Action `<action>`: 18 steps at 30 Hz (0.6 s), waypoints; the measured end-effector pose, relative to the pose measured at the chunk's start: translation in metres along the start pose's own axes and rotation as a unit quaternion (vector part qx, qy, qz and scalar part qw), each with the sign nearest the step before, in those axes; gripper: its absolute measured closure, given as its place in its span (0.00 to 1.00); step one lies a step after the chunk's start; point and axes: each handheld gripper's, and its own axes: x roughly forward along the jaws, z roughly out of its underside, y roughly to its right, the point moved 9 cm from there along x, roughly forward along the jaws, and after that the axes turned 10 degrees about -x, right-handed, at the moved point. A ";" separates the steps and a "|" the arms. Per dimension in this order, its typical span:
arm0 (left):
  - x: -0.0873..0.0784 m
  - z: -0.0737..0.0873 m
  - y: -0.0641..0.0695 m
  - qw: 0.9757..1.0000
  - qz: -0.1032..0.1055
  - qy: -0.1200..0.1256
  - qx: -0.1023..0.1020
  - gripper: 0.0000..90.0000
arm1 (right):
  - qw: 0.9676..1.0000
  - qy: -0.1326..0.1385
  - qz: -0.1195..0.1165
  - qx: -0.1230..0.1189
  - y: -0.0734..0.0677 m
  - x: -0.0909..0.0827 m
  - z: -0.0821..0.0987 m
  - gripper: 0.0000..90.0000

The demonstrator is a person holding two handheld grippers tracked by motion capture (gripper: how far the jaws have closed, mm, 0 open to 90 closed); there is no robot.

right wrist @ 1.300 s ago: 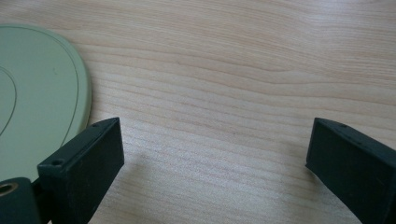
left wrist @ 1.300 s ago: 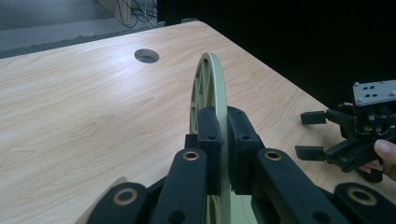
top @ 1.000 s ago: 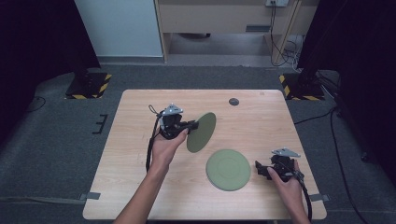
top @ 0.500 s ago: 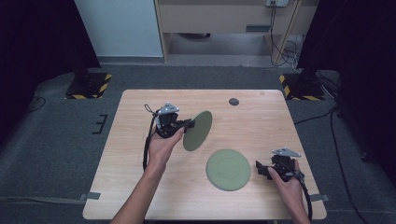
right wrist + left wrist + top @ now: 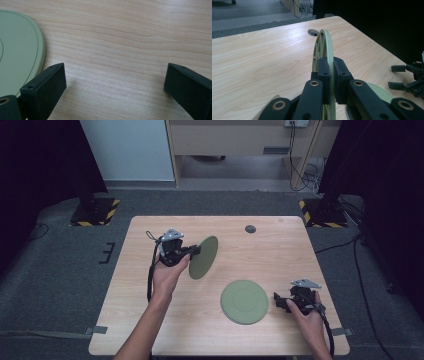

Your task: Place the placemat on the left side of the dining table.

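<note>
My left gripper (image 5: 196,251) is shut on the rim of a pale green plate (image 5: 204,257), holding it on edge above the left middle of the table. In the left gripper view the plate (image 5: 325,47) stands upright, pinched between the two pads of that gripper (image 5: 332,83). A second green plate (image 5: 244,301) lies flat on the table near the front right. My right gripper (image 5: 278,301) rests just right of it, open; in the right gripper view its gripper (image 5: 116,85) has wide-apart jaws over bare wood, the flat plate (image 5: 17,57) at the left.
The wooden table (image 5: 280,250) has a small round grommet hole (image 5: 250,228) near its far edge. The right gripper (image 5: 409,80) shows at the right of the left gripper view. Grey carpet surrounds the table; black stands with striped bases (image 5: 95,210) sit behind.
My left hand has carried the held plate a little toward the far left and tilted it more upright. The right gripper and the flat plate have stayed put.
</note>
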 end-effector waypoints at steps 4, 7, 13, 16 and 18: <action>-0.003 0.000 -0.005 1.000 -0.003 0.000 -0.005 0.95 | 1.000 0.000 0.000 0.001 0.000 0.001 0.000 0.05; -0.005 -0.001 -0.009 1.000 -0.008 0.001 -0.006 0.95 | 1.000 -0.001 0.000 0.002 0.000 0.001 0.000 0.05; -0.011 0.000 -0.018 1.000 -0.020 0.004 -0.009 0.95 | 1.000 -0.002 0.000 0.001 -0.001 0.001 0.000 0.05; -0.013 0.000 -0.022 1.000 -0.024 0.004 -0.009 0.95 | 1.000 -0.004 0.000 0.003 0.000 0.001 0.001 0.05; -0.016 0.000 -0.026 1.000 -0.028 0.005 -0.012 0.95 | 1.000 -0.004 0.001 0.002 0.000 0.001 0.001 0.05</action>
